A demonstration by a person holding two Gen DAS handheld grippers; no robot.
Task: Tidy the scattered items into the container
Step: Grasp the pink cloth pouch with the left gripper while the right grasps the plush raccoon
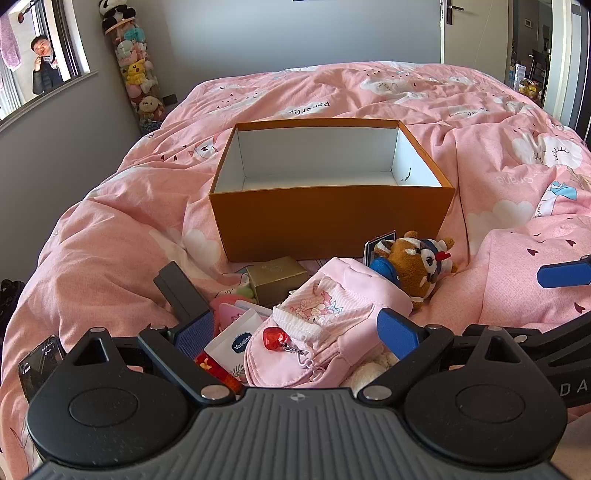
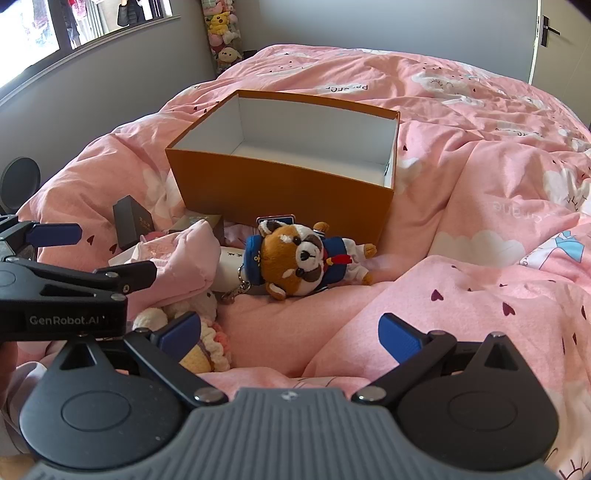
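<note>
An empty orange box (image 1: pixel 332 221) (image 2: pixel 280 192), white inside, stands on the pink duvet. In front of it lies a pile: a pink pouch (image 1: pixel 332 314) (image 2: pixel 184 254) with a red heart charm (image 1: pixel 275 338), a Vaseline packet (image 1: pixel 236 341), a gold box (image 1: pixel 277 275), a dark box (image 1: pixel 181 291) (image 2: pixel 131 221), and a brown plush keychain (image 1: pixel 413 262) (image 2: pixel 299 258). My left gripper (image 1: pixel 295 332) (image 2: pixel 116 253) hangs open over the pouch. My right gripper (image 2: pixel 291 334) is open above bare duvet, nearer than the plush, with a crocheted toy (image 2: pixel 207 350) by its left pad.
A phone (image 1: pixel 40 362) lies on the duvet at the left. A tall tube of plush toys (image 1: pixel 136 74) stands in the far corner beside a window, with a person (image 1: pixel 44 62) outside it. A white door (image 1: pixel 450 14) is behind the bed. The duvet (image 2: pixel 480 221) is rumpled to the right.
</note>
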